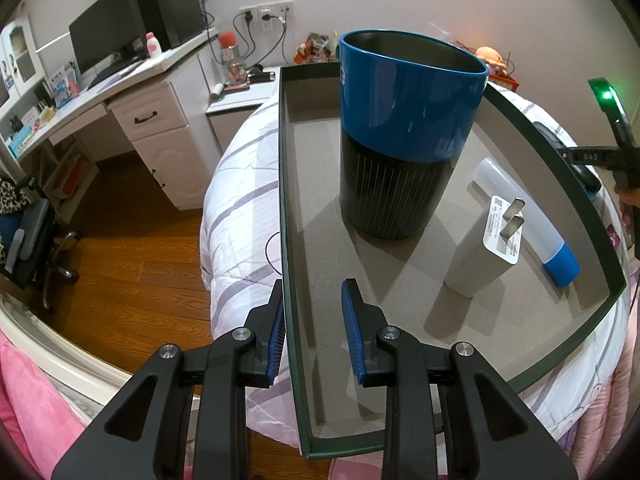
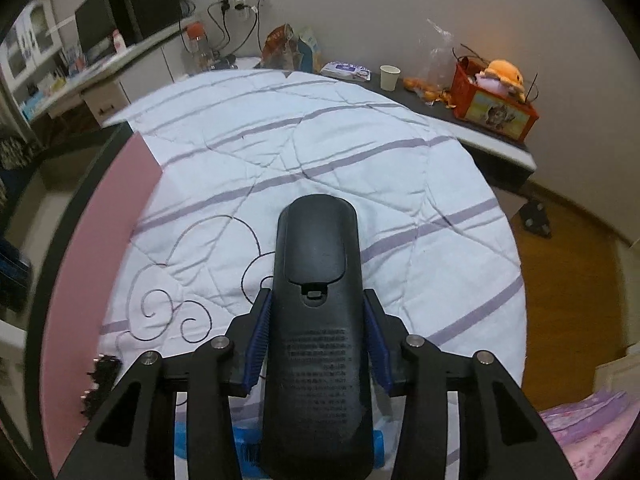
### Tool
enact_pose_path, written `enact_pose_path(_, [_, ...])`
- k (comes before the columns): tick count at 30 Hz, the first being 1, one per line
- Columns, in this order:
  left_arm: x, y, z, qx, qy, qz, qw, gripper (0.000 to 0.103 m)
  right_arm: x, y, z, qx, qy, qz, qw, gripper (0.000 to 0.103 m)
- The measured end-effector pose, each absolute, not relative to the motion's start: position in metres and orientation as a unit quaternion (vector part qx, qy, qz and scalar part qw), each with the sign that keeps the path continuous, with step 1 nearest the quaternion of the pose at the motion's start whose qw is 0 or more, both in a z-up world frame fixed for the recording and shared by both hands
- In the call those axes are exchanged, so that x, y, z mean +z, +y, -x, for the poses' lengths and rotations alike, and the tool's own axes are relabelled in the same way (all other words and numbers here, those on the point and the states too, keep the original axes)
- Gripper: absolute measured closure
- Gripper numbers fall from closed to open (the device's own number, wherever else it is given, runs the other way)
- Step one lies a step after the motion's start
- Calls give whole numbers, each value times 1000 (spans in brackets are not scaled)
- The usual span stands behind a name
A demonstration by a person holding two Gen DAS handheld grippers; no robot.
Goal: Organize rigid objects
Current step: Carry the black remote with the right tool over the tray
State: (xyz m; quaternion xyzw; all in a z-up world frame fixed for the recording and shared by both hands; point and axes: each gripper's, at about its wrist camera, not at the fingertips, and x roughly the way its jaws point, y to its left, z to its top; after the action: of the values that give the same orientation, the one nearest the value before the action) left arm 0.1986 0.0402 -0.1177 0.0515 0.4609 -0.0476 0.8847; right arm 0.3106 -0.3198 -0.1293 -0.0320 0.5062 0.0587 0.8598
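A dark-rimmed box lid point(image 1: 290, 240) lies on the bed. In it stand a blue and black cup point(image 1: 404, 136), a white charger point(image 1: 486, 244) and a white tube with a blue cap point(image 1: 532, 220). My left gripper point(image 1: 312, 320) is open, its fingers astride the lid's left wall, one outside and one inside. My right gripper point(image 2: 318, 336) is shut on a black remote control point(image 2: 316, 320), back side up, held above the quilt. The right gripper's body point(image 1: 616, 152) shows at the right edge of the left wrist view. The lid's pink side point(image 2: 100, 240) shows at left in the right wrist view.
The white quilt with purple stripes point(image 2: 320, 160) covers the bed. A desk with a monitor point(image 1: 108, 36) stands at left, with a wooden floor point(image 1: 120, 264) below. A dark shelf point(image 2: 500, 148) with a red box point(image 2: 492, 108) and a paper cup point(image 2: 390, 77) runs along the far wall. A blue object point(image 2: 244, 444) lies under my right gripper.
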Motion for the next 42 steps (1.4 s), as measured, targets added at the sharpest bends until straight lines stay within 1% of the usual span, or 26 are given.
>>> enact_pose_path(3, [-118, 40, -198, -48, 461, -52, 885, 77, -130, -315, -310, 52, 501, 50, 863, 58])
enact_pose_path(10, [-118, 40, -199, -48, 461, -52, 885, 77, -124, -320, -304, 59, 486, 25, 872, 59])
enact_pose_path(15, [-118, 41, -198, -48, 462, -50, 884, 77, -108, -312, -296, 78, 464, 19, 882, 59])
enact_pose_path(19, [-118, 41, -199, -48, 462, -47, 884, 77, -94, -308, -289, 106, 447, -6, 888, 58])
enact_pose_path(33, [-118, 42, -198, -48, 462, -47, 885, 77, -31, -260, -261, 145, 375, 24, 915, 58])
enact_pose_path(42, [-118, 42, -198, -49, 461, -45, 885, 77, -16, -218, -256, 187, 351, 44, 916, 58])
